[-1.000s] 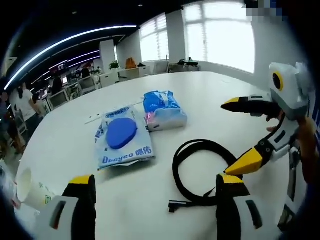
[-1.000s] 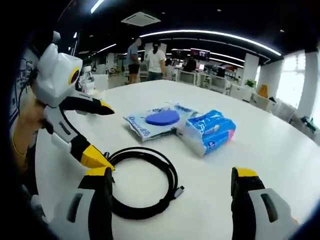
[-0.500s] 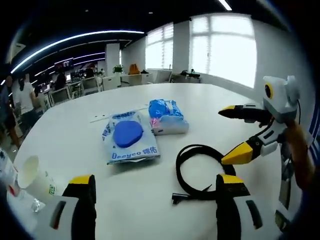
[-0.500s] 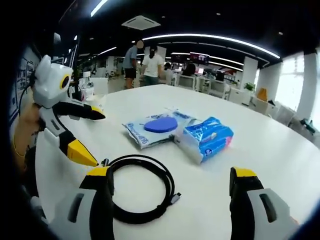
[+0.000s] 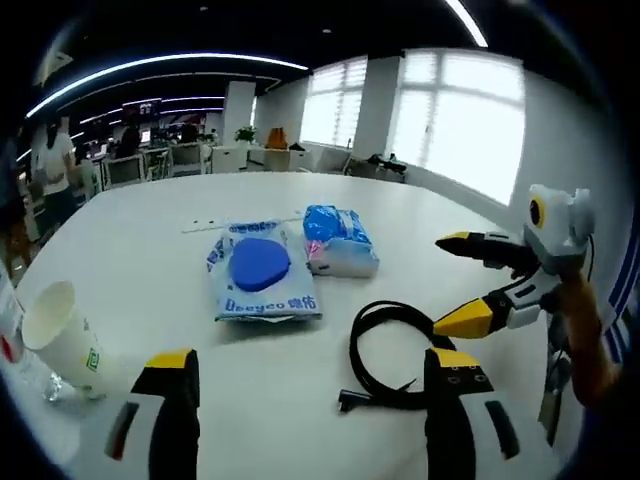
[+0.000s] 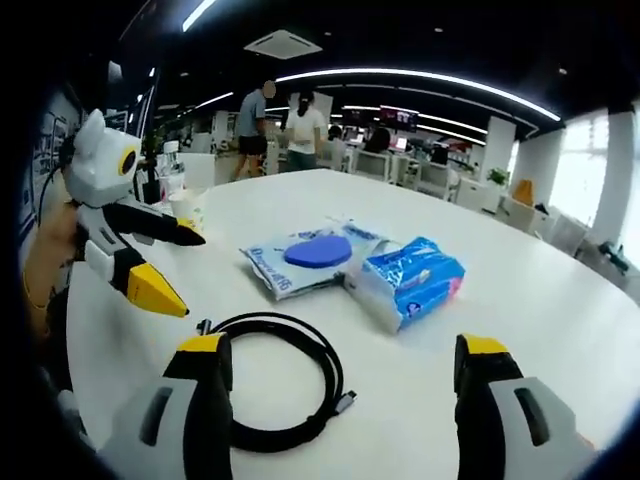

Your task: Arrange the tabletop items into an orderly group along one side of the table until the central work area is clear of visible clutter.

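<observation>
On the white round table (image 5: 140,215) lie a wet-wipes pack with a blue lid (image 5: 262,270), a blue tissue pack (image 5: 338,238) beside it and a coiled black cable (image 5: 392,348) nearer to me. My left gripper (image 5: 310,405) stands open above the near table edge, nothing between its jaws. My right gripper (image 5: 460,282) comes in from the right, open, just right of the coil. In the right gripper view the cable (image 6: 278,372) lies by my right gripper (image 6: 340,390), with the wipes pack (image 6: 308,255), the tissue pack (image 6: 410,278) and the open left gripper (image 6: 178,268) beyond.
A white paper cup (image 5: 58,335) stands at the left near the table edge, also seen as the cup (image 6: 188,208) behind the left gripper. A bottle (image 6: 172,165) stands further back. Two people (image 6: 285,125) and office desks are beyond the table.
Both grippers have drawn back a little from the cable, and both views have shifted with them. The cable, wipes pack and tissue pack lie where they were.
</observation>
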A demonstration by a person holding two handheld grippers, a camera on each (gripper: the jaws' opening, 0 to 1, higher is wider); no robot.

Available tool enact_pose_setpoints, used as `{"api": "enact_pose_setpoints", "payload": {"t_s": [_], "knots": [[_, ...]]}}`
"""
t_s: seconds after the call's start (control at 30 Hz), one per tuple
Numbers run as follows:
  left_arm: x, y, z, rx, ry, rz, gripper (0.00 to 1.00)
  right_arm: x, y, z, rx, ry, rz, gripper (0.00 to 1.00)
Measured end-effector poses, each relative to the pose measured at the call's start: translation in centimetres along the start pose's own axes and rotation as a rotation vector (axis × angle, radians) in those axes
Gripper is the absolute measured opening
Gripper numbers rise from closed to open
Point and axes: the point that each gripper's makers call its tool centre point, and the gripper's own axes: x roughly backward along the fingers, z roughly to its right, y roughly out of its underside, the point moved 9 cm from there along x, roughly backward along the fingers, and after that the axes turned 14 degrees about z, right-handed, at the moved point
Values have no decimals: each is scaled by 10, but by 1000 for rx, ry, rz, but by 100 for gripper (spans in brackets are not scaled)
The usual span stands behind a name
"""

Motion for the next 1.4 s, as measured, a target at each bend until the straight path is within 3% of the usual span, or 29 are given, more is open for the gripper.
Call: {"api": "enact_pose_setpoints", "payload": {"t_s": [0.3,0.5,0.83,1.07,1.3,1.33,1.4], "knots": [[3,1,-4,51,-17,-3,79,-1,-6,6,-17,10,44,77],[-2,1,-9,161,-12,12,78,-3,-9,9,-14,6,56,74],[-2,0,-10,214,-14,23,77,-6,-9,12,-19,1,59,73],[-1,3,-8,320,5,28,75,-9,-12,13,-47,-15,69,70],[0,2,-12,379,-15,49,73,-15,-19,15,-97,-47,75,65],[0,2,-15,429,-24,59,73,-18,-23,15,-117,-56,84,65],[0,3,-16,445,-23,58,73,-20,-26,15,-132,-65,93,65]]}}
